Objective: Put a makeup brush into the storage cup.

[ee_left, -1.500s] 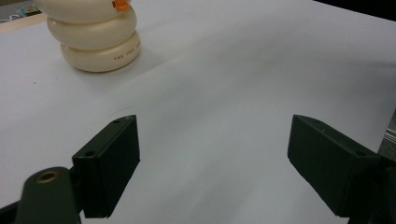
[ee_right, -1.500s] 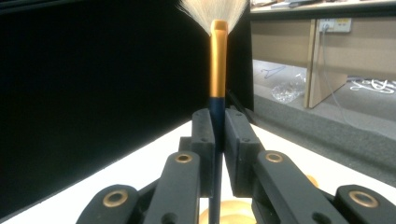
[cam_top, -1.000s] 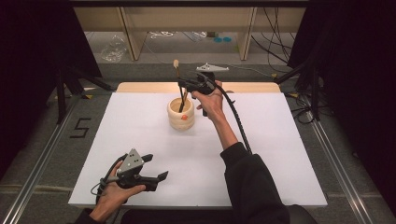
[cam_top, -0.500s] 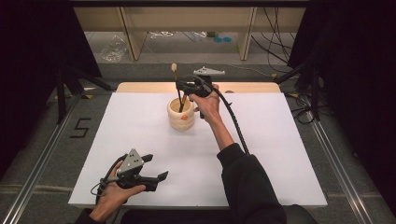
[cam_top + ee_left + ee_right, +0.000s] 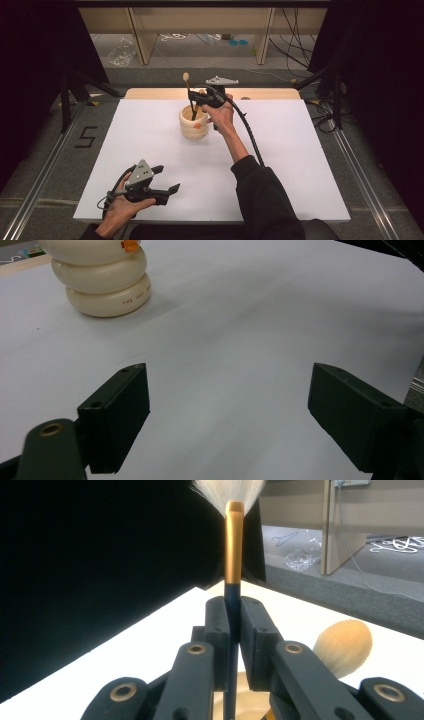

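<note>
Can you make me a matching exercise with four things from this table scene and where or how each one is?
Things:
1. right gripper
2. left gripper
3. cream holder
4. round tan brush

States:
A. jaws wide apart, low over the white table
B. stands on the table toward its far edge
C. rests in the holder, free of any jaws
D. jaws clamped on the dark handle of a gold-banded brush

Pairs: 1-D, 2-A, 3-B, 4-C

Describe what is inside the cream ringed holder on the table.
The holder contains brushes: one dark-handled brush is clamped by the right gripper, and a rounder tan brush head sits beside it. The holder's wall hides their lower ends.
</note>
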